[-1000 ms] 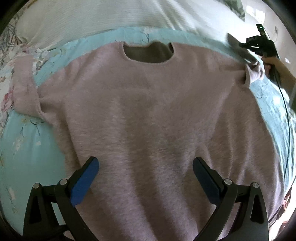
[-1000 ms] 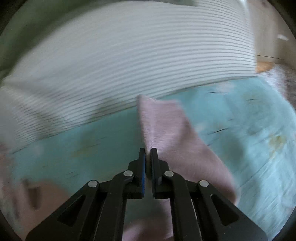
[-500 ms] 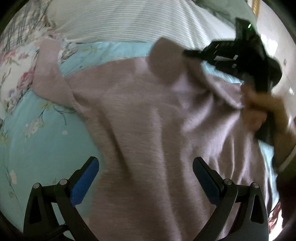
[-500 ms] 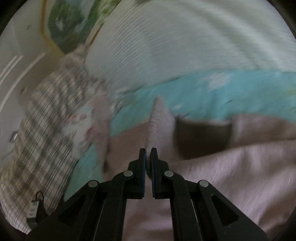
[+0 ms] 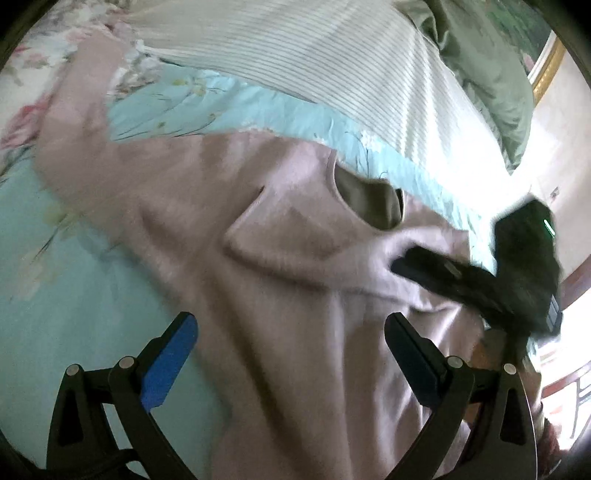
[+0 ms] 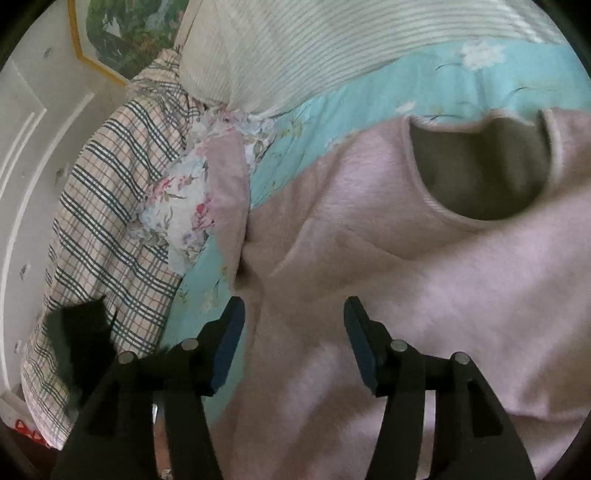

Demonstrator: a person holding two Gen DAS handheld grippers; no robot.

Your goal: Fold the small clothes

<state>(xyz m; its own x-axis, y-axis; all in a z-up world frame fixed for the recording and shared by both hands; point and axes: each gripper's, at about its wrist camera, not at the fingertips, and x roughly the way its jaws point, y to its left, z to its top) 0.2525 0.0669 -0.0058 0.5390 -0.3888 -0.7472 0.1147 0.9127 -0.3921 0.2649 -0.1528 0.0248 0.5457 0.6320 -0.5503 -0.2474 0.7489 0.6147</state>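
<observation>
A pink fuzzy sweater [image 5: 280,295] lies front up on a turquoise floral bedspread [image 5: 74,295], neckline [image 5: 369,199] toward the pillows. One sleeve is folded across the chest [image 5: 295,243]; the other sleeve [image 6: 227,192] lies out to the side. My left gripper [image 5: 288,350] is open and empty above the lower body of the sweater. My right gripper [image 6: 291,339] is open and empty above the chest [image 6: 369,277]; it also shows blurred in the left wrist view [image 5: 480,273].
A striped white pillow [image 5: 314,59] and a green pillow [image 5: 491,74] lie at the head of the bed. A plaid cloth [image 6: 96,229] and a floral cloth [image 6: 177,206] sit beside the outstretched sleeve. A white wall [image 6: 26,147] with a framed picture [image 6: 122,33] is beyond.
My right gripper carried the sleeve across the chest, let go of it and opened. The sleeve now lies folded on the chest. My left gripper view shifted but it stayed open.
</observation>
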